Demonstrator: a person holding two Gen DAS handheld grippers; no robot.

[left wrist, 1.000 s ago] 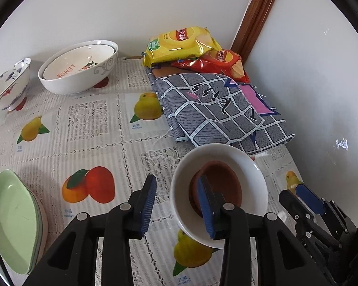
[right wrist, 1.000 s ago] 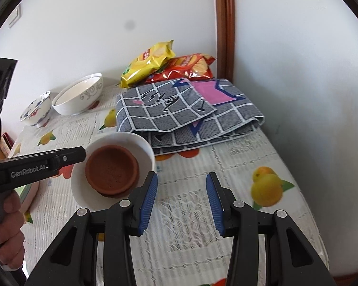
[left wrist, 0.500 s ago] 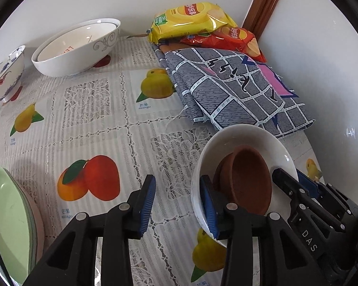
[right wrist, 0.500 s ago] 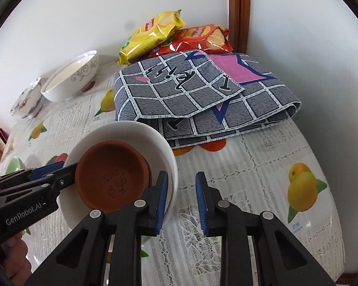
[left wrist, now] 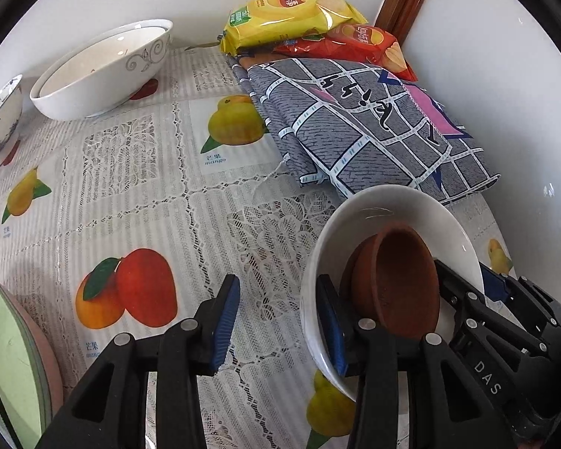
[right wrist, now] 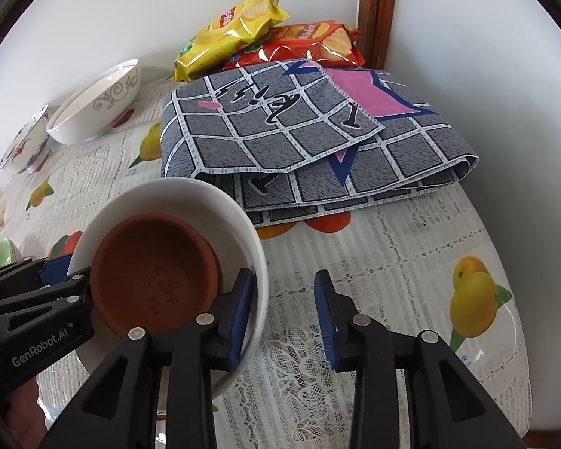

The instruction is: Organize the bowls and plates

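Note:
A white bowl holds a tilted brown clay bowl, low over the fruit-print tablecloth. My left gripper straddles its left rim, one finger inside and one outside. Its jaws are opening and the pads do not press the wall. My right gripper straddles the opposite rim the same way. Its jaws are opening too, with the outer pad well off the wall. Each gripper shows in the other's view, with its inner finger against the brown bowl.
Two nested large white bowls and a blue-and-red patterned bowl stand at the back left. Stacked green and pink plates lie at the left. A folded grey cloth and chip bags fill the back right corner by the wall.
My right gripper moved left from beside the bowl onto its rim, narrowed there, then widened again. Both grippers sank toward the table. The left jaws widened a little.

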